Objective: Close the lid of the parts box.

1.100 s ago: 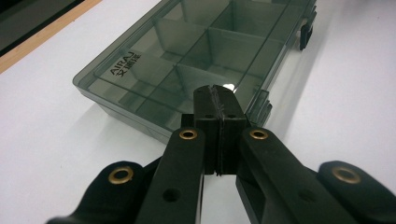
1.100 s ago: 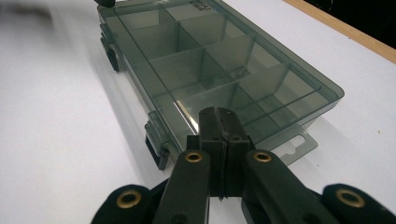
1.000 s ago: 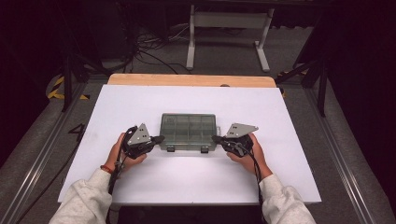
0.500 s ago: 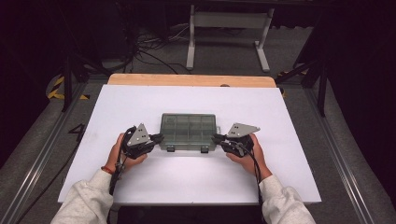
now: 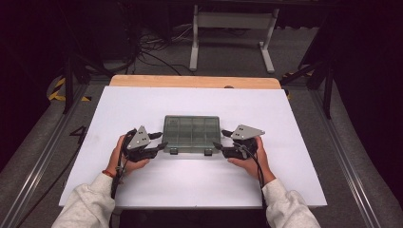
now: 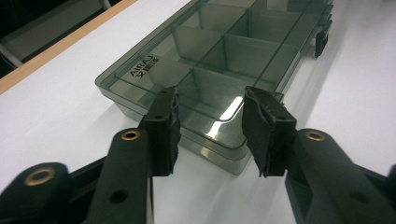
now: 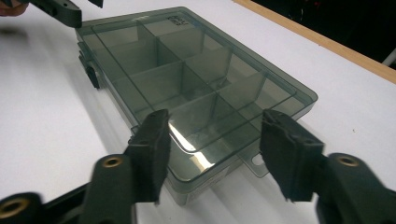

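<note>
A smoky grey see-through compartment box [image 5: 191,134] lies flat with its lid closed in the middle of the white table [image 5: 142,104]. My left gripper [image 5: 159,140] sits at the box's left end, my right gripper [image 5: 219,139] at its right end. In the left gripper view the jaws [image 6: 210,116] have just been opening and stand apart on either side of the box's [image 6: 219,51] near corner, pads clear of it. The right gripper's jaws [image 7: 212,144] have also just been opening and straddle the box's [image 7: 187,79] end without pressing. The left gripper [image 7: 60,11] shows far off.
Two dark latches [image 5: 173,151] sit on the box's near side. A wooden strip [image 5: 195,81] edges the table's far side. Behind it stand a white frame [image 5: 233,21] and cables on the dark floor. Metal rails run along both sides.
Both grippers' jaws have spread apart at the box's two ends. The hands and the box have stayed where they were.
</note>
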`<state>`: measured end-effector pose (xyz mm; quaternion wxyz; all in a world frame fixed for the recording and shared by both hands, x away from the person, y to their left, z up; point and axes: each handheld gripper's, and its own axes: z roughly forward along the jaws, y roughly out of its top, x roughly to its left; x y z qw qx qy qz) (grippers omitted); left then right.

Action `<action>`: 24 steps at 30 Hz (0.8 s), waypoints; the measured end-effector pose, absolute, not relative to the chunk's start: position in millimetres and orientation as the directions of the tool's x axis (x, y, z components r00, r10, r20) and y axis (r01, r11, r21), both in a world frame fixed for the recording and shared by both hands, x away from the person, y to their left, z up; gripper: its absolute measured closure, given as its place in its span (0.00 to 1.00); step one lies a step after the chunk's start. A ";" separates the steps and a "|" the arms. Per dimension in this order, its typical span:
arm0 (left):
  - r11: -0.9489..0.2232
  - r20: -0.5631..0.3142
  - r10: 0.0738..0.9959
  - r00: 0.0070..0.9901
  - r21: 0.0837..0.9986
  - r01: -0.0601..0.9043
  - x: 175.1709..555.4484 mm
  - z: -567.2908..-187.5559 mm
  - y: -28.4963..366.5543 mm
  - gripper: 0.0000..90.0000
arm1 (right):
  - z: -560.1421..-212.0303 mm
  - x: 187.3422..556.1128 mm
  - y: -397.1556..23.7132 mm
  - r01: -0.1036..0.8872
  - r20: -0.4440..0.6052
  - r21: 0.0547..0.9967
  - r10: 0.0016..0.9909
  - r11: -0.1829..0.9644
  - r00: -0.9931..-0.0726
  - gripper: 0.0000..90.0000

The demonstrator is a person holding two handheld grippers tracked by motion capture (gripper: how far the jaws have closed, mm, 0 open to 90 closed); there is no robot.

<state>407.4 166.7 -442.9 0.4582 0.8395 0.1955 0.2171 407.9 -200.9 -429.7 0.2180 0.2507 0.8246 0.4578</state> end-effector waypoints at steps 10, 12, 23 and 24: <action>-0.509 0.184 0.539 0.822 0.848 0.144 408.0 -444.5 166.2 0.30 | -431.0 408.7 -200.1 0.220 -0.139 0.867 0.642 0.446 -0.754 0.23; -0.505 0.182 0.546 0.818 0.851 0.148 408.1 -444.3 167.0 0.24 | -431.5 409.1 -200.1 0.222 -0.140 0.867 0.645 0.446 -0.751 0.19; -0.474 0.162 0.546 0.822 0.869 0.144 407.2 -444.1 169.9 0.08 | -431.3 407.5 -197.0 0.206 -0.158 0.865 0.638 0.458 -0.754 0.07; -0.469 0.159 0.546 0.822 0.871 0.143 407.0 -444.0 170.2 0.08 | -431.1 407.2 -196.9 0.205 -0.157 0.866 0.637 0.456 -0.755 0.08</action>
